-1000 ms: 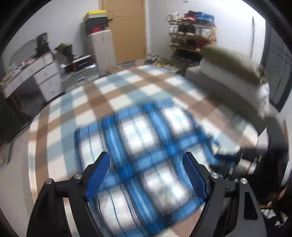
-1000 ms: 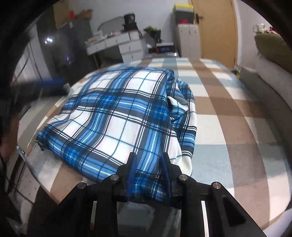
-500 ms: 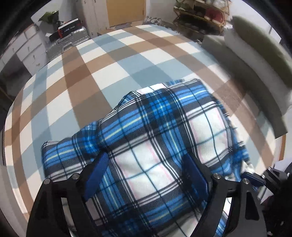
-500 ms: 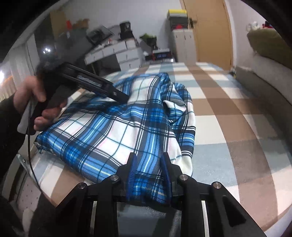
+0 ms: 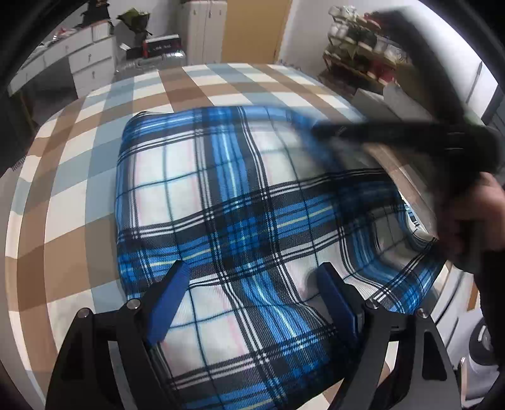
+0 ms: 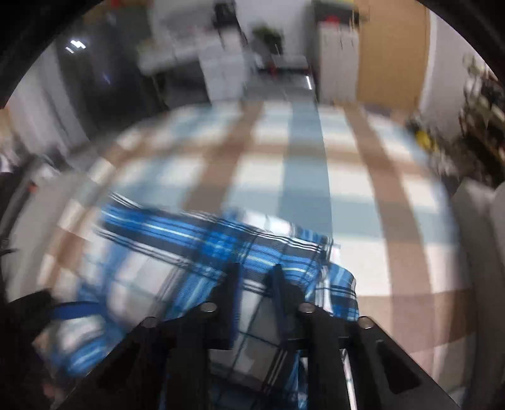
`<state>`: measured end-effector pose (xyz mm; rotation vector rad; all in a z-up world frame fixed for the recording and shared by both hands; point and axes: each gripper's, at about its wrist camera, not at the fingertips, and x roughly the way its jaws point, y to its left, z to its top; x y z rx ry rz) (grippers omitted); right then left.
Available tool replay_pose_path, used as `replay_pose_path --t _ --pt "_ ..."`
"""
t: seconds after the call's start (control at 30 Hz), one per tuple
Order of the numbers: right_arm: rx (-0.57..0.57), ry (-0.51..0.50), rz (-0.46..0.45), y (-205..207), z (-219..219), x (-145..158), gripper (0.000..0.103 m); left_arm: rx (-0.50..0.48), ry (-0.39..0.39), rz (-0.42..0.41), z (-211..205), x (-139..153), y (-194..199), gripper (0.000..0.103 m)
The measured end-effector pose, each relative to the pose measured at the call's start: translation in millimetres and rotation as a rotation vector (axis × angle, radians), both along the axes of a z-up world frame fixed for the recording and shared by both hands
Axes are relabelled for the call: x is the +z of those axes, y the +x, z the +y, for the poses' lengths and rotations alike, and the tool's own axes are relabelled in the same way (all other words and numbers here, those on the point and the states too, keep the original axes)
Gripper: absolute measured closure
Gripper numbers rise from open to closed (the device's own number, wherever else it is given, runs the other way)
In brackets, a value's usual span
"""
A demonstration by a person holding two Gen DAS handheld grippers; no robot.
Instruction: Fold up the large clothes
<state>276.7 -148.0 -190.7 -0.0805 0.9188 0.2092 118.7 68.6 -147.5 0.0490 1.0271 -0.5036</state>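
A blue, white and black plaid garment [image 5: 221,176] lies folded on a bed with a brown, white and pale blue checked cover [image 5: 79,176]. My left gripper [image 5: 252,266] hovers open just above the garment's near part, nothing between its blue pads. My right gripper [image 5: 318,129], blurred by motion, crosses above the garment's far right, held by a hand [image 5: 467,227]. In the right wrist view the right gripper [image 6: 255,268] has a fold of the plaid garment [image 6: 176,239] between its narrow, closing jaws. The garment's right side is lifted off the cover.
White drawers [image 5: 91,63], a white cabinet [image 5: 202,28] and a wooden door [image 5: 252,28] stand beyond the bed. A shoe rack [image 5: 363,53] is at the far right. A grey cushioned seat [image 6: 479,227] borders the bed's right side. The bed edge runs lower right.
My right gripper has swept fast across the bed, dragging its fold of plaid along, and its jaws have narrowed. My left gripper has sunk closer to the garment and stays open.
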Motion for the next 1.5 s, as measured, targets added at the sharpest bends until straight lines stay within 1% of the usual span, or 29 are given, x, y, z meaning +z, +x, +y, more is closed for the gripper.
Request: replay_pose_path --t 0.07,0.17,0.23,0.27,0.33,0.37,0.4,0.43,0.5,0.53,0.57,0.6,0.63,0.7,0.73,0.8,0.83,0.9,0.93,1.0,1.1,1.13,1.2,1.23,1.27,1.3,1.37,1.4,1.5 --pt "0.03 -0.002 -0.025 1.6 -3.2 -6.8 0.09 0.003 0.02 -0.031 -5.1 -2.0 -2.4 0.024" --pt "-0.004 -0.007 -0.021 -15.0 -6.6 7.3 0.088 0.019 0.003 -0.044 -5.7 -3.9 -4.1 0.025" --pt "0.021 0.011 -0.094 -49.7 -6.9 28.0 0.087 0.024 0.0 -0.057 -7.3 -3.7 -5.3 0.024" --pt "0.038 0.029 -0.145 -76.6 -7.6 37.4 0.086 0.029 -0.002 -0.061 -7.8 -3.8 -5.7 0.025" --pt "0.059 0.066 -0.181 -112.2 -9.2 41.4 0.086 0.037 -0.001 -0.069 -3.0 -2.5 -8.0 0.024" --pt "0.059 0.078 -0.174 -122.1 -8.6 39.2 0.086 0.041 -0.002 -0.072 -3.0 -2.9 -8.7 0.024" --pt "0.05 0.102 -0.143 -128.1 -8.2 31.4 0.086 0.043 -0.005 -0.075 -1.2 -3.0 -10.0 0.025" --pt "0.043 0.124 -0.084 -131.8 -9.7 17.3 0.09 0.047 -0.011 -0.079 0.6 -3.0 -11.1 0.025" --pt "0.012 0.127 0.012 -126.1 -13.6 -12.8 0.092 0.072 -0.021 -0.078 2.0 -3.1 -12.5 0.025" --pt "-0.001 0.127 0.049 -123.7 -17.2 -27.5 0.097 0.078 0.0 -0.084 -1.2 -2.3 -14.3 0.024" --pt "-0.007 0.141 0.0 -128.1 -21.5 -24.0 0.097 0.085 0.017 -0.088 -2.9 0.1 -16.0 0.024" --pt "-0.011 0.143 0.028 -127.9 -22.9 -22.9 0.097 0.094 0.018 -0.082 -2.0 1.2 -19.1 0.024" --pt "-0.017 0.154 0.035 -128.7 -24.7 -20.2 0.093 0.116 0.018 -0.071 0.8 5.4 -23.0 0.024" --pt "-0.022 0.197 -0.029 -142.6 -30.3 -4.1 0.092 0.142 0.023 -0.071 5.4 15.0 -36.0 0.024" --pt "-0.008 0.198 -0.071 -151.7 -30.8 3.9 0.092 0.142 0.035 -0.092 6.0 20.1 -44.7 0.024" --pt "0.0 0.167 -0.111 -162.4 -29.2 7.5 0.092 0.14 0.063 -0.115 5.0 20.0 -55.0 0.023" --pt "0.01 0.151 -0.095 -161.7 -27.1 1.3 0.092 0.138 0.075 -0.111 4.3 16.0 -56.3 0.023" --pt "0.013 0.116 0.002 -148.6 -22.9 -27.9 0.093 0.135 0.078 -0.092 4.2 4.7 -51.7 0.023" --pt "0.015 0.13 -0.036 -150.0 -24.3 -32.2 0.095 0.137 0.077 -0.08 5.0 0.4 -48.8 0.023" --pt "0.024 0.124 -0.061 -148.0 -24.2 -35.2 0.096 0.138 0.078 -0.087 4.3 -3.1 -46.2 0.022" --pt "0.022 0.11 -0.033 -141.7 -20.7 -31.7 0.094 0.123 0.115 -0.116 -0.6 -5.1 -46.9 0.021" --pt "0.03 0.119 -0.039 -143.4 -19.7 -27.0 0.094 0.117 0.118 -0.126 -0.3 -5.9 -46.9 0.02" --pt "0.064 0.175 -0.091 -148.1 -17.2 -11.4 0.094 0.115 0.1 -0.131 1.7 -6.4 -48.2 0.02" --pt "0.073 0.173 -0.11 -151.5 -15.8 -6.2 0.094 0.115 0.087 -0.132 3.9 -7.2 -47.6 0.02" --pt "0.088 0.156 -0.11 -149.1 -10.4 -6.0 0.094 0.112 0.083 -0.138 4.3 -7.8 -48.3 0.019" --pt "0.114 0.148 -0.08 -143.5 -3.9 -12.4 0.095 0.111 0.084 -0.145 2.6 -7.5 -50.0 0.019" --pt "0.126 0.138 0.012 -132.8 4.9 -35.6 0.095 0.105 0.094 -0.154 1.6 -8.6 -50.2 0.018" --pt "0.12 0.141 -0.042 -134.0 5.1 -36.4 0.096 0.104 0.098 -0.161 0.3 -8.5 -51.0 0.018" --pt "0.107 0.158 -0.025 -125.8 4.2 -34.9 0.097 0.104 0.102 -0.162 -1.3 -9.4 -50.4 0.016"
